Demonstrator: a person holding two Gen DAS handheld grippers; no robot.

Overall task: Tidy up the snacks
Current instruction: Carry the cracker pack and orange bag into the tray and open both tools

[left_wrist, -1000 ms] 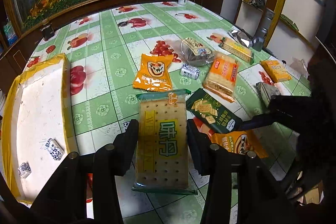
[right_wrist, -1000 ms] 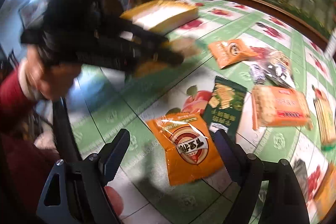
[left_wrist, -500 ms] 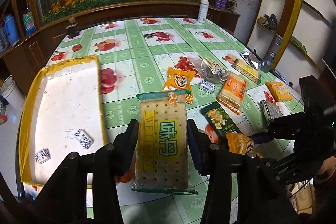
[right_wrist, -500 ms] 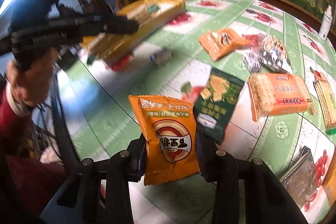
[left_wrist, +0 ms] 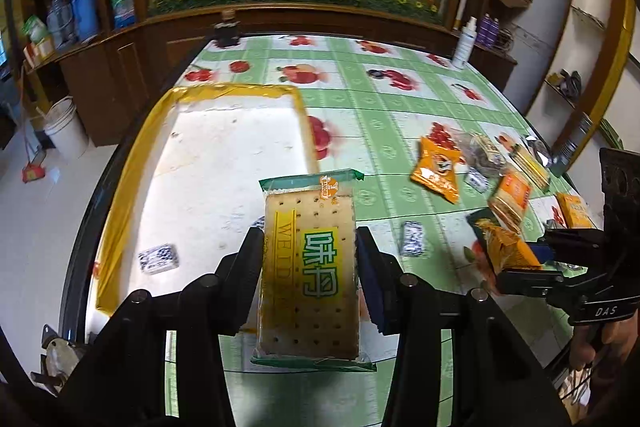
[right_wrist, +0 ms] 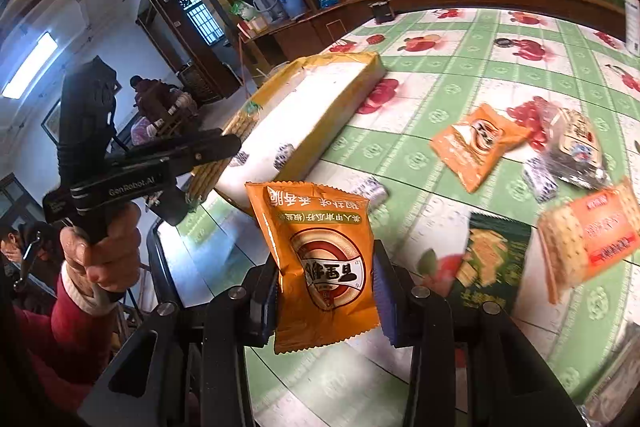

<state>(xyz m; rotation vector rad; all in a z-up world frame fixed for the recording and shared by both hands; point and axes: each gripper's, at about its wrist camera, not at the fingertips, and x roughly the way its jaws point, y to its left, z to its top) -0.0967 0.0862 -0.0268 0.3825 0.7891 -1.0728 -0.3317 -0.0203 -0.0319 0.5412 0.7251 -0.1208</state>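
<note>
Transport step, 2 packets in hand. Left gripper (left_wrist: 310,263) clamped on cracker pack (left_wrist: 309,267), white tray (left_wrist: 224,147) just ahead. Right gripper (right_wrist: 326,291) pinching orange packet (right_wrist: 320,259), tray ahead-left. Next: lower each over tray, release.
</note>
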